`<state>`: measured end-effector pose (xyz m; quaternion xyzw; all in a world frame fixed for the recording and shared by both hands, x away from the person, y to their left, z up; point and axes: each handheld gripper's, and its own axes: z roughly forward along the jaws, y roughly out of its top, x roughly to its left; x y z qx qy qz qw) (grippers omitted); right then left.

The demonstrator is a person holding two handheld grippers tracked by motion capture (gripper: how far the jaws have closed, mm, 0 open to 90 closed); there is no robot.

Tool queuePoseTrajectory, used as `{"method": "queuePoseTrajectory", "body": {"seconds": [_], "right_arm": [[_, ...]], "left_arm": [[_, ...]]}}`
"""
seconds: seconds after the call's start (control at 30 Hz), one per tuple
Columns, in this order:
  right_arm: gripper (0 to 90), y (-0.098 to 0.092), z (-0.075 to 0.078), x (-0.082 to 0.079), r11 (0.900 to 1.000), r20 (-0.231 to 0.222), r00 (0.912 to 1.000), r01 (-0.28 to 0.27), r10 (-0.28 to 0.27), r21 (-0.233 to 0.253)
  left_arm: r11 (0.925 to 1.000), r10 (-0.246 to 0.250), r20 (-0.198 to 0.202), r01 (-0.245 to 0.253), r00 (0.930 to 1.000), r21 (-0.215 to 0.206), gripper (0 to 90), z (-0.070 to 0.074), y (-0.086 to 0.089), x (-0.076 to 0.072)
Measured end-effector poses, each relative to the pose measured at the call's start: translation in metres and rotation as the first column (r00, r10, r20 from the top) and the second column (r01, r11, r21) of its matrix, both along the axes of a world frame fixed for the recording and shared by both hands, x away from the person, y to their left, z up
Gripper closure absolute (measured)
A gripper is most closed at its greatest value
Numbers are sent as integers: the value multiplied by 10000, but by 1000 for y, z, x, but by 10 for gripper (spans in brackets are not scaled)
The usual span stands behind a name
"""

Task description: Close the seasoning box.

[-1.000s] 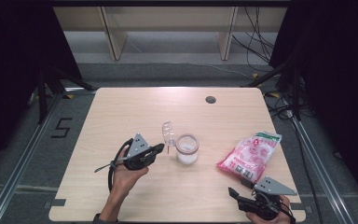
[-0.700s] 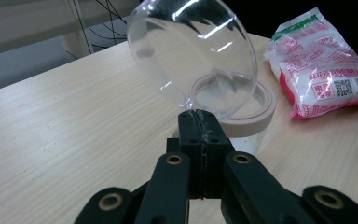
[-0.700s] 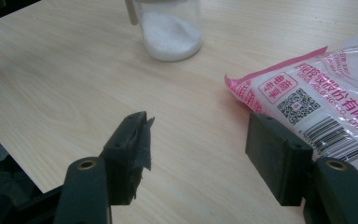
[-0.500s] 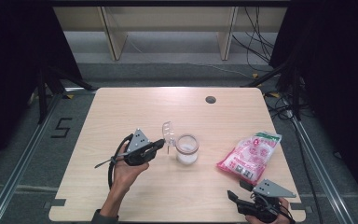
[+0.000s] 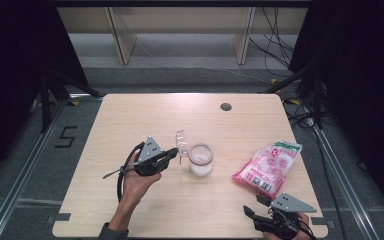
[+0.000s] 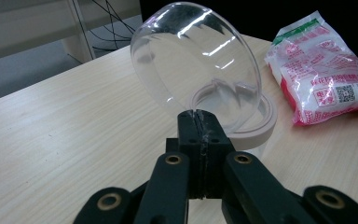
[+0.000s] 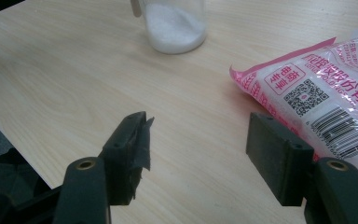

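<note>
my left gripper [image 6: 199, 122] has its jaws pinched on the clear lid [image 6: 196, 60], tilted up beside the jar [image 5: 201, 159]. my right gripper [image 7: 200, 140] waits wide apart near the jar, just beside the bag [image 7: 326, 102].

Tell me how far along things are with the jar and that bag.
Done: the clear domed lid is swung up off the jar, which holds some white granules. In hand: the left gripper is shut on the lid's edge. Left: the pink bag lies untouched, looks unopened, right gripper open beside it.
</note>
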<state>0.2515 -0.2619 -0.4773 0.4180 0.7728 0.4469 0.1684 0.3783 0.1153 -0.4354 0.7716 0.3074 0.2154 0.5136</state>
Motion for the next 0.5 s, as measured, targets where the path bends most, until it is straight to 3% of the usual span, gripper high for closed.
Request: {"method": "queuePoseTrajectory", "body": {"seconds": [0.3, 0.4, 0.43, 0.5], "right_arm": [[394, 1, -1, 1, 10000, 47, 10000, -35, 35, 43], [394, 3, -1, -2, 9998, -218, 9997, 68, -64, 189], [394, 1, -1, 0, 9999, 86, 9999, -64, 65, -86], [394, 1, -1, 0, 9999, 73, 9999, -69, 69, -88]], "left_arm": [[10000, -24, 57, 25, 10000, -27, 887, 2, -2, 0], [10000, -81, 53, 81, 10000, 15, 887, 2, -3, 0], [10000, -90, 40, 90, 10000, 5, 886, 2, -3, 0], [10000, -90, 31, 90, 10000, 7, 884, 3, -4, 0]]}}
